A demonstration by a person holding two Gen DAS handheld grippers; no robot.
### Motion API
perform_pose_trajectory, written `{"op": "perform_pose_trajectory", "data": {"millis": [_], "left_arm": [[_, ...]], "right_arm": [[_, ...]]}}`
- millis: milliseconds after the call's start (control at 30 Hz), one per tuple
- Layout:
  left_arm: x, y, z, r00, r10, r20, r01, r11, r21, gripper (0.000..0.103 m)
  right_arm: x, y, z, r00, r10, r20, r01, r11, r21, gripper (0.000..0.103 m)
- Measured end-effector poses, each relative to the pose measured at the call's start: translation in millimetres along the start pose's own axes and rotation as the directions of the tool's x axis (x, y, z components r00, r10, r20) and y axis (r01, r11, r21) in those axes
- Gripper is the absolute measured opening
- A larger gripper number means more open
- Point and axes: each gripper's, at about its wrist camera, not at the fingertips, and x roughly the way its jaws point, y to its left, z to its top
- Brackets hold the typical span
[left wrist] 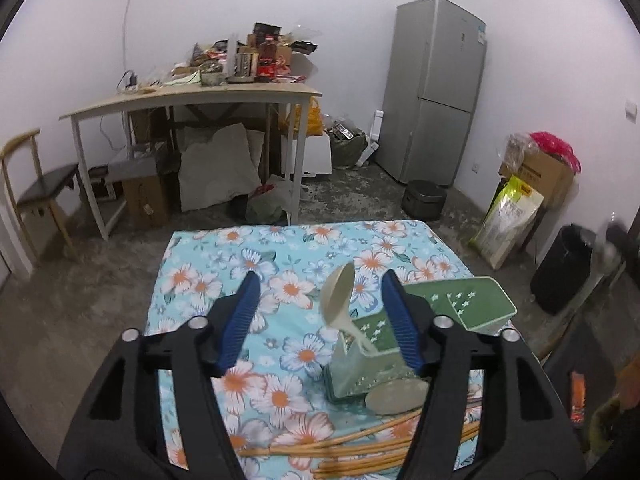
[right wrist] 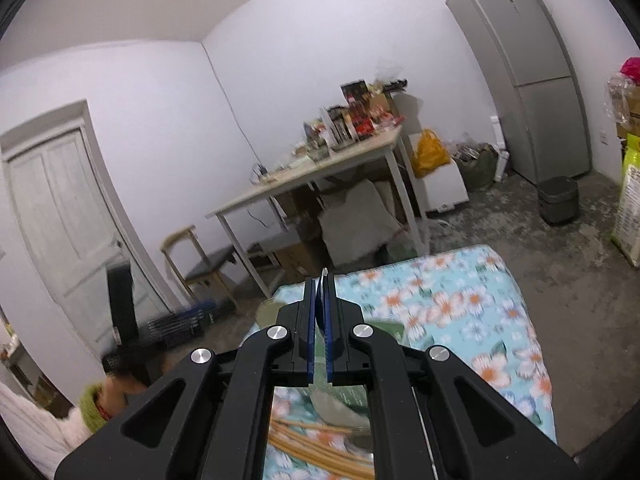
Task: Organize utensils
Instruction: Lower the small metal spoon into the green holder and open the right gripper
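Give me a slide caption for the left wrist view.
Open left gripper above floral cloth, spoon standing in green box.

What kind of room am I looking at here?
Probably a lived-in room at home, doubling as kitchen storage. A tall grey fridge stands in the corner, a cluttered desk holds food boxes, and spoons lie on a floral tablecloth.

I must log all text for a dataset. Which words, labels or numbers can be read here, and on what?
None can be read.
Refrigerator: sticker near the top, too small.
Yellow-green sack: print blurred.
Cardboard box: dark label, unreadable.
Packages on the desk: print too small.
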Motion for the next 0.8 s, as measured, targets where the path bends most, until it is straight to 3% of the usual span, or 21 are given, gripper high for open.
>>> {"op": "perform_pose_trajectory", "data": {"millis": [233, 467, 600, 800], "left_arm": [[-0.8, 19.2, -35.6, 0.998, 0.041, -0.049, -0.044, 0.997, -0.056, 0.074], [7.9, 31.0, -68.7, 0.993, -0.052, -0.103, 0.038, 0.99, -0.137, 0.084], [15.1, 32.9, -83.5, 0.982, -0.119, -0.145, 0.091, 0.979, -0.182, 0.086], [17.3, 34.8, -99.9, 0.967, -0.208, -0.147, 0.165, 0.952, -0.259, 0.094]], "right_arm": [[9.6, 10.9, 34.4, 0.995, 0.079, 0.059, -0.078, 0.997, -0.03, 0.004], [54.0, 3.0, 32.0, 0.995, 0.095, 0.035, -0.093, 0.994, -0.048, 0.004], [88.9, -6.8, 7.8, 0.999, 0.029, -0.021, -0.031, 0.996, -0.085, 0.004], [113.7, -11.7, -22.2, 0.99, -0.073, -0.117, 0.054, 0.986, -0.157, 0.006]]}}
